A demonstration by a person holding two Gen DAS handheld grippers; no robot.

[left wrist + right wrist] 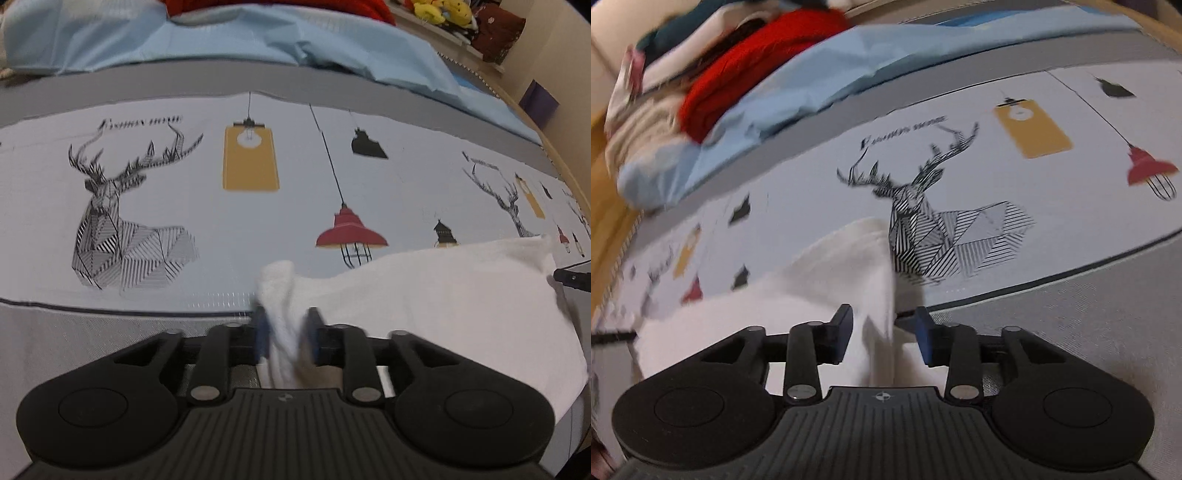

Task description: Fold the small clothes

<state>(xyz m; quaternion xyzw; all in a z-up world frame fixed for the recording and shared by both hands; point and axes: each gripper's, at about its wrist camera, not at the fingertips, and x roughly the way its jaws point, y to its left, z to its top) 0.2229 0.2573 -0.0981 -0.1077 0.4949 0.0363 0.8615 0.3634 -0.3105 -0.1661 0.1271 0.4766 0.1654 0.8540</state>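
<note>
White garment (424,291) — between both jaws

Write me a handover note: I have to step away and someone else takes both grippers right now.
Left gripper: shut on a bunched corner of the white garment.
Right gripper: fingers wider apart with the garment's other end between them; whether it grips is unclear.
The garment hangs between both grippers, low over the printed cloth with deer and lamps.
Done: garment picked up.
Left: no fold visible yet; lay it down, fold it, set it aside.
</note>
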